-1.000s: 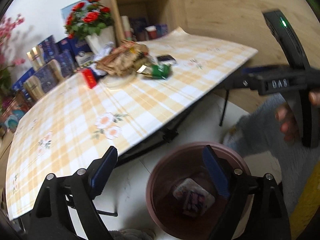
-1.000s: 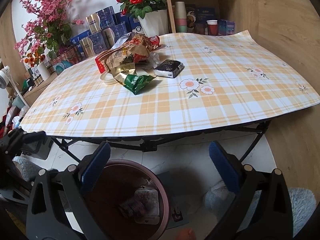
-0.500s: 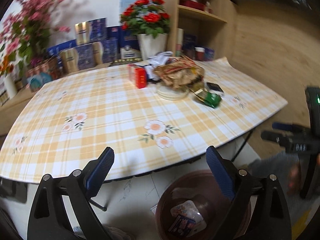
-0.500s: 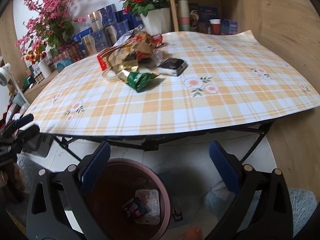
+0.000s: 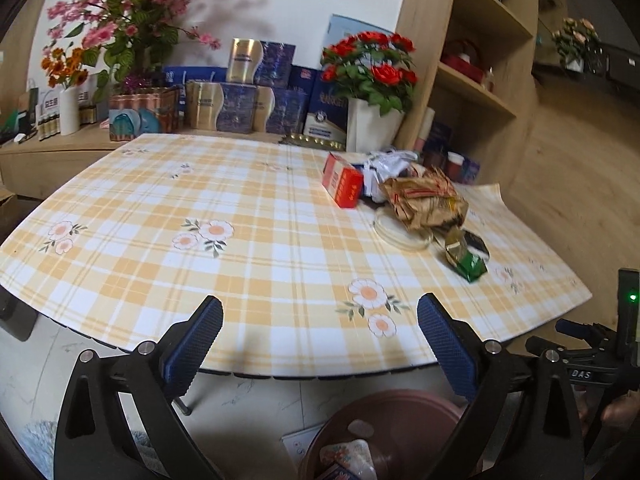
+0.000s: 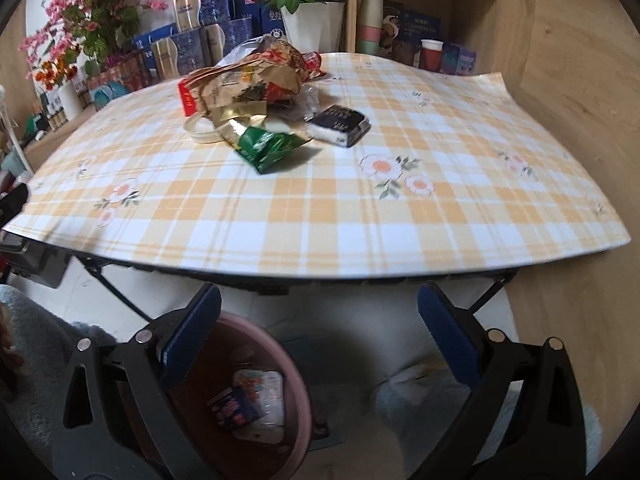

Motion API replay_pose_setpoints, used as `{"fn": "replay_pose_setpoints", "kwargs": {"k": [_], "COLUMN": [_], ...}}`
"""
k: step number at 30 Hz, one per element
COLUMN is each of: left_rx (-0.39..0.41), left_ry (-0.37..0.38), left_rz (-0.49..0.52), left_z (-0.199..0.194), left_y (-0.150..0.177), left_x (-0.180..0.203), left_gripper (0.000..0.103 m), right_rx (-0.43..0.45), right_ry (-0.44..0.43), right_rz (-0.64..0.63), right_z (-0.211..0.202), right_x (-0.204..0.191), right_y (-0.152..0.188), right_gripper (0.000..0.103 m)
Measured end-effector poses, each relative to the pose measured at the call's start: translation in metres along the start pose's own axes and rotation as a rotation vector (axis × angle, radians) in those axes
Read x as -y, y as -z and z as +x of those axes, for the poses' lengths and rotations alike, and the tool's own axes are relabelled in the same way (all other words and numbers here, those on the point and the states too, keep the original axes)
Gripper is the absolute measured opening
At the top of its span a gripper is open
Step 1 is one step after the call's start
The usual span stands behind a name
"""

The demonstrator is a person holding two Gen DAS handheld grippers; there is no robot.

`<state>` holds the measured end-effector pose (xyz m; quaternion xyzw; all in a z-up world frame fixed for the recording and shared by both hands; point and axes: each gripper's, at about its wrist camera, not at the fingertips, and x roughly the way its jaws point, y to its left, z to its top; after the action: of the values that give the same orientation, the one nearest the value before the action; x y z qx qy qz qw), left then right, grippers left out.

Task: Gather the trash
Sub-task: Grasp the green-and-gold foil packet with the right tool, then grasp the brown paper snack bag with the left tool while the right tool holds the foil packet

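Left gripper (image 5: 320, 340): jaws opening, already wide, nothing between the blue ribbed pads (image 5: 192, 346). Right gripper (image 6: 320, 344): jaws wide, empty too, same black frame and blue textured pads. Directly below and between the left jaws, slightly toward the right finger: round maroon plastic bin (image 5: 396, 400) on the pale marble-look floor, a few flat printed wrappers inside. In the right wrist view the same bin (image 6: 296, 384) sits under the left finger, with a white floral-print packet and a dark small carton at the bottom. Ahead of both grippers, just past the bin: folding table (image 5: 240, 240) with a glossy yellow-white plaid cover with daisy prints, front edge overhanging black crossed legs. Trash pile (image 5: 420, 204) is on the table well ahead and to the right of the left gripper; ahead and left of centre for the right gripper. Pile contents: crumpled brown-gold foil snack bags, red rectangular carton (image 5: 344, 180) on the pile's left side, clear round plastic lid (image 5: 400, 232) underneath, crinkled green foil packet (image 6: 268, 146) nearest the grippers, black-and-white rectangular pack (image 6: 340, 124) just right of it, apart from the green one. Beyond the table: white vase with red roses (image 5: 372, 120), blue-gold gift boxes, wooden shelf unit. Right gripper's black body is visible at the far right edge of the left view, held by a hand (image 5: 616, 412).
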<state>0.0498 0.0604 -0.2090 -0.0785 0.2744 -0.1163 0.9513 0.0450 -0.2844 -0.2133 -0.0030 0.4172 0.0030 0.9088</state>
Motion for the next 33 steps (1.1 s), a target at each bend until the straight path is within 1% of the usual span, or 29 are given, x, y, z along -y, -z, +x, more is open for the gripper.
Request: {"fn": "replay_pose_setpoints", "kwargs": {"k": [3,9,15,16,17,19,22,27,29,31,33], "left_rx": [0.005,-0.042,-0.077,-0.082,-0.089,-0.113,-0.139,-0.166,-0.18,-0.188,-0.207], "left_ry": [-0.004,-0.012,-0.012,-0.009,-0.008,-0.008,0.0,0.014,0.034,0.052,0.076], "left_rz": [-0.008,-0.006,-0.033,-0.043,-0.05,-0.06,-0.065,-0.045,-0.032,-0.02,-0.016], "left_z": [0.001,0.013,0.025,0.026,0.028,0.034,0.042,0.05,0.053,0.054,0.055], "left_y": [-0.001,-0.001,-0.004,-0.005,-0.005,-0.006,-0.008,-0.008,-0.009,-0.011,-0.016], "left_x": [-0.001,0.0,-0.003,-0.004,-0.004,-0.004,-0.002,0.005,0.009,0.013,0.016], "left_gripper": [0.095,0.095,0.095,0.095,0.095,0.095,0.095,0.095,0.095,0.093,0.084], "right_rx": [-0.01,0.038,0.05,0.044,0.032,0.002,-0.012,-0.042,-0.052,-0.048,-0.034], "right_ry": [-0.024,-0.057,-0.11,-0.118,-0.127,-0.154,-0.157,-0.15,-0.158,-0.17,-0.175], "right_rz": [-0.051,-0.253,-0.341,-0.35,-0.351,-0.343,-0.335,-0.317,-0.292,-0.264,-0.244], "right_z": [0.009,0.029,0.051,0.057,0.062,0.073,0.082,0.096,0.098,0.095,0.088], "right_x": [-0.004,-0.029,-0.05,-0.054,-0.056,-0.058,-0.06,-0.057,-0.052,-0.047,-0.041], "right_y": [-0.015,-0.052,-0.087,-0.094,-0.098,-0.106,-0.112,-0.114,-0.112,-0.11,-0.109], "right_gripper": [0.097,0.097,0.096,0.093,0.087,0.08,0.075,0.063,0.049,0.039,0.037]}}
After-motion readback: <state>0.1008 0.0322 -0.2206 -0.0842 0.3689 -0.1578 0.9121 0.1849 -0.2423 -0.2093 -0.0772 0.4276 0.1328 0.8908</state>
